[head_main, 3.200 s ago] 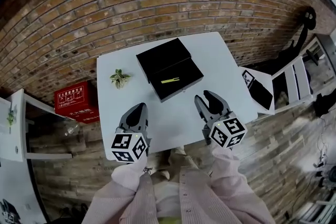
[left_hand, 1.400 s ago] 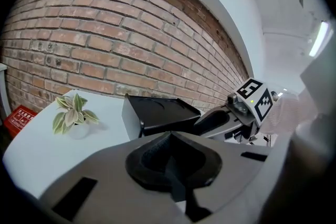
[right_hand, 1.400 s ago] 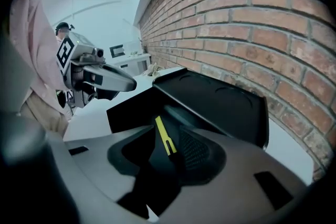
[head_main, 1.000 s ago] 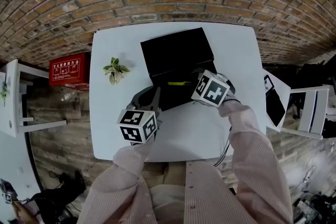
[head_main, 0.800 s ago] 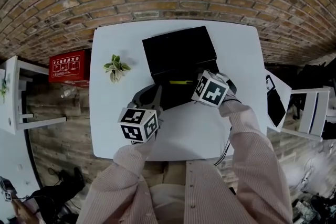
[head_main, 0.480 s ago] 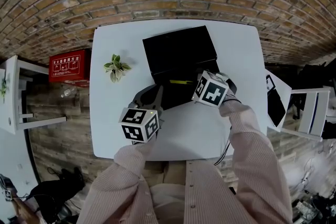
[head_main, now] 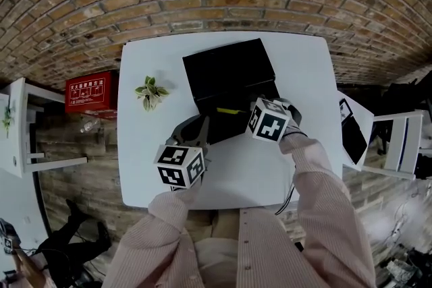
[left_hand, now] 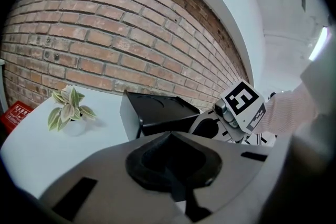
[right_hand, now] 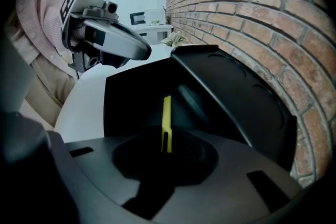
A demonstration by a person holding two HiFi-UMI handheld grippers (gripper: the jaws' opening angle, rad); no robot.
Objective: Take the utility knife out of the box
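An open black box stands on the white table, its lid tilted back. Inside lies a thin yellow utility knife. My right gripper reaches steeply down into the box from the right. In the right gripper view the knife has its near end between the jaws of that gripper, which are closing on it. My left gripper rests by the box's front left corner, shut with nothing in it. In the left gripper view, the box stands just beyond that gripper.
A small potted plant stands on the table left of the box. On the floor to the left lies a red case, and a white chair stands at the right. The table's front edge is close to my body.
Both grippers moved from the table's front edge up to the box. Over the last second the right gripper's marker cube rolled slightly, and the left gripper kept still.
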